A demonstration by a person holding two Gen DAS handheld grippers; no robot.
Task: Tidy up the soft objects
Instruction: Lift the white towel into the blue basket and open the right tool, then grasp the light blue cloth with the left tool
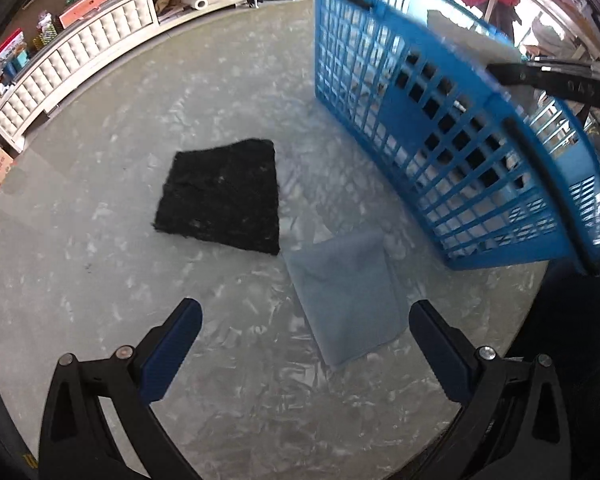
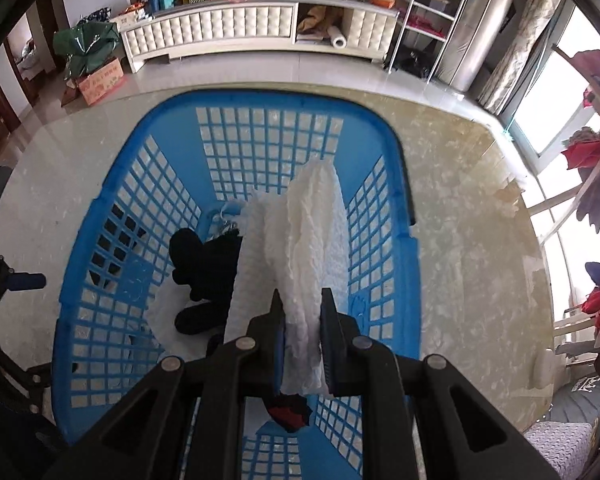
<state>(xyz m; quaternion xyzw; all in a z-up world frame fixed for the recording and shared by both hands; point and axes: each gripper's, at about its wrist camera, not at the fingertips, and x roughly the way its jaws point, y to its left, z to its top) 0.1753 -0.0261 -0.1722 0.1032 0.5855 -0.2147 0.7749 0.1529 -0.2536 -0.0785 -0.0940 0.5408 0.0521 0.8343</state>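
Note:
A blue plastic basket (image 2: 376, 216) stands on the marble table; it also shows in the left wrist view (image 1: 440, 128). My right gripper (image 2: 302, 312) is shut on a white knitted cloth (image 2: 300, 240) and holds it over the basket's inside. A black soft item (image 2: 204, 264) and a red-and-dark piece (image 2: 290, 416) lie in the basket. My left gripper (image 1: 306, 320) is open and empty above the table. A folded light blue cloth (image 1: 348, 296) lies just ahead of it, near its right finger. A black fuzzy cloth (image 1: 222, 194) lies flat further out.
The marble table (image 1: 80, 264) ends at a curved far edge. Beyond it stands a white tufted cabinet (image 2: 220, 32) with boxes on top. A metal rack (image 2: 428, 12) and a clothes rack by the window (image 2: 592, 152) are on the right.

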